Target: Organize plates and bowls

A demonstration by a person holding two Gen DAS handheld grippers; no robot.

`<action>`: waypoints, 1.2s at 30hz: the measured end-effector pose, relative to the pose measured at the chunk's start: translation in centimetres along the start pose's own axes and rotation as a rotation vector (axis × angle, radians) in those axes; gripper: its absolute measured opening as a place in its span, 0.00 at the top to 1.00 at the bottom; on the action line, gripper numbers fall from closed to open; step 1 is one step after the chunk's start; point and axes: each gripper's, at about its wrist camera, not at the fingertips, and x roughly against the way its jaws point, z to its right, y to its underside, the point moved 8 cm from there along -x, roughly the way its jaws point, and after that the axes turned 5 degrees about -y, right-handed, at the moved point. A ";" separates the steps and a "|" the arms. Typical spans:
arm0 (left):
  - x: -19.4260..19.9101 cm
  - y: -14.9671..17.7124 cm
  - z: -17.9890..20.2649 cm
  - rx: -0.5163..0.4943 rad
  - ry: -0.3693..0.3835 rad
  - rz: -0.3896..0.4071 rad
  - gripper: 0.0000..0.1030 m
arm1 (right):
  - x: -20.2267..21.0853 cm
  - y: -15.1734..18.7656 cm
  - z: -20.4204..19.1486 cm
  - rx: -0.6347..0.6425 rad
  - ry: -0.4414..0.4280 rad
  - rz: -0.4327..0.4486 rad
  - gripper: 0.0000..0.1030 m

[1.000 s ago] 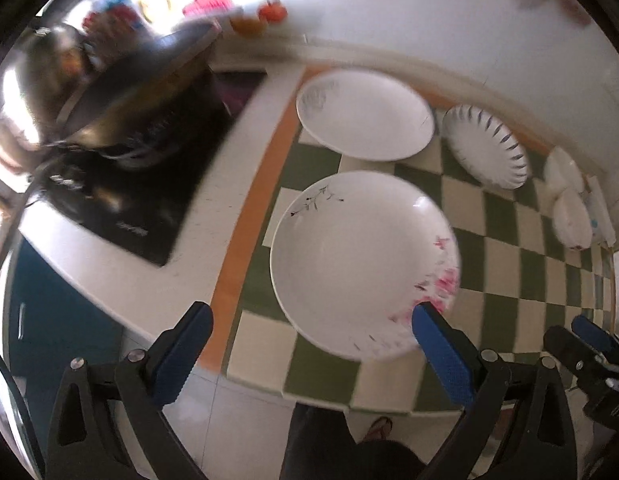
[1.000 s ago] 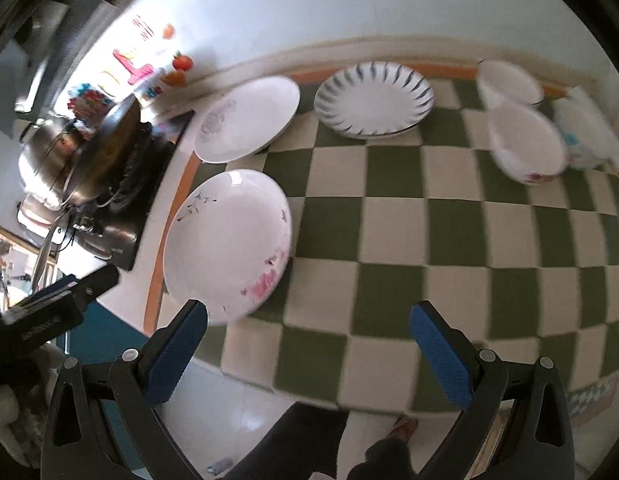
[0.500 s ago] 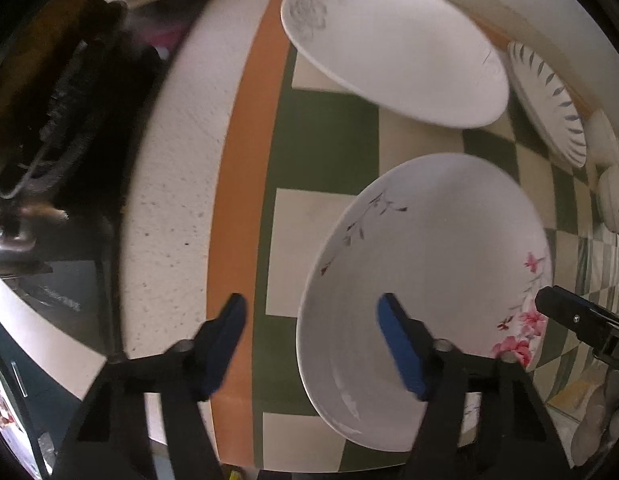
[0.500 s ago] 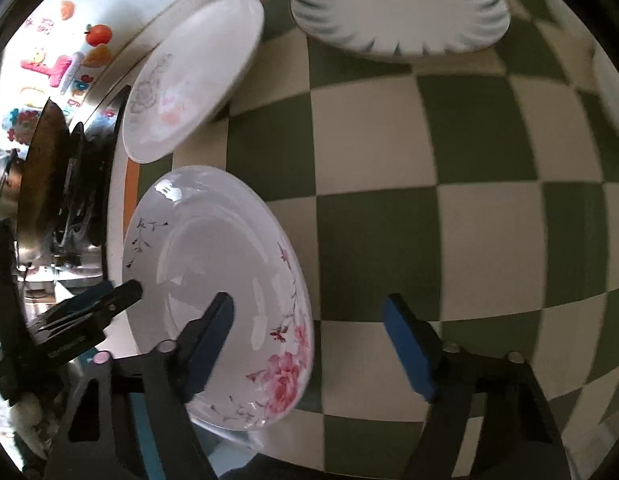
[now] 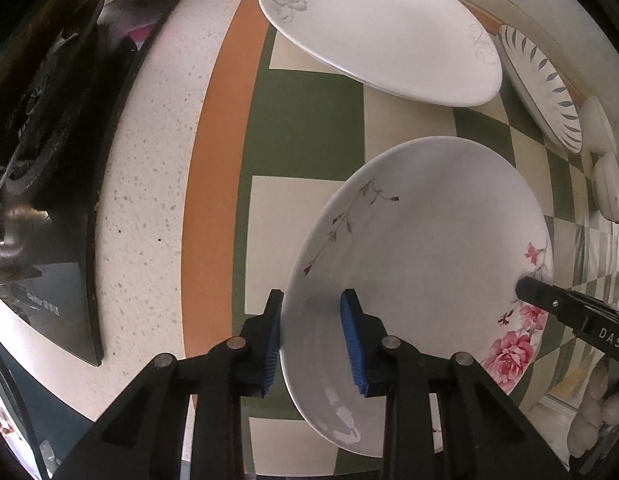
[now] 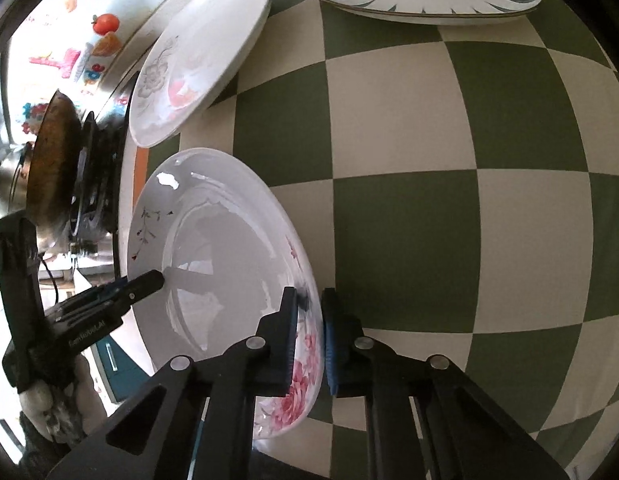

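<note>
**Both grippers closing on the rose plate's rim**

The left gripper (image 5: 311, 336) straddles the near-left rim of the rose plate (image 5: 429, 240), its jaws narrow and closing. The right gripper (image 6: 309, 336) is closing on the opposite, rose-painted rim, pads nearly on it. The plate lies on the checked cloth (image 6: 409, 240), near the grey-flower plate (image 5: 381, 32) and the stove (image 5: 49, 128).
</note>
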 end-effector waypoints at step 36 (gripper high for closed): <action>-0.7 -0.9 15.9 -0.173 0.014 -0.013 0.75 | 11.0 0.9 14.3 -0.122 0.021 0.085 0.87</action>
